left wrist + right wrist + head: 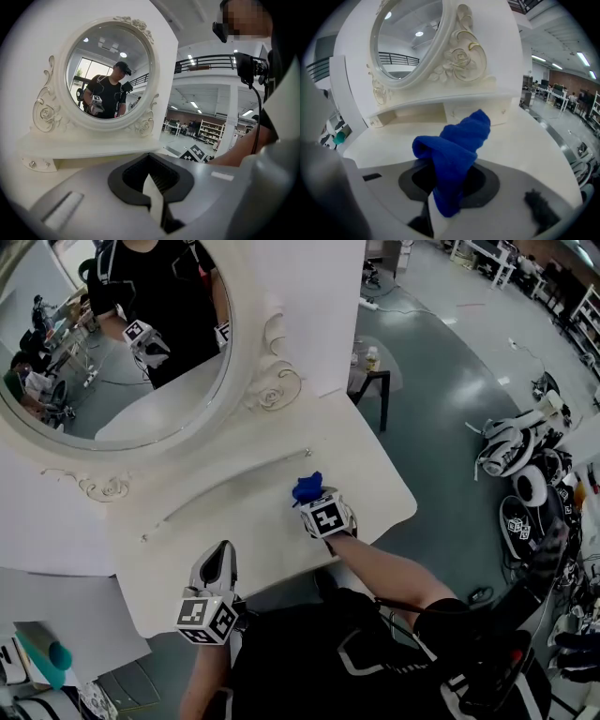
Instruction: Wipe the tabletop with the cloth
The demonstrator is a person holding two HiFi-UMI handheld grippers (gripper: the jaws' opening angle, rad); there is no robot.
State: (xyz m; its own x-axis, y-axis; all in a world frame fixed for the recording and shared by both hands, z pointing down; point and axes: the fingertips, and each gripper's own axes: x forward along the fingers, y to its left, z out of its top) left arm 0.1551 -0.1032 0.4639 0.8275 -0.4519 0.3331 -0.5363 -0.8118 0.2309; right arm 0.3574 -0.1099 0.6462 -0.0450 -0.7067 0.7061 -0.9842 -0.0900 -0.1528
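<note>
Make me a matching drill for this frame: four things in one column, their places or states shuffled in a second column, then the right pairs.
Things:
1. blue cloth
2. left gripper
3. oval mirror
4. dark side table

Places or states:
A. on the floor beyond the white tabletop
B. shut, with nothing between its jaws
C. bunched up in the right gripper
D. upright at the back of the tabletop, reflecting the person

Pairs: 1-C, 2-B, 3-D, 4-A.
</note>
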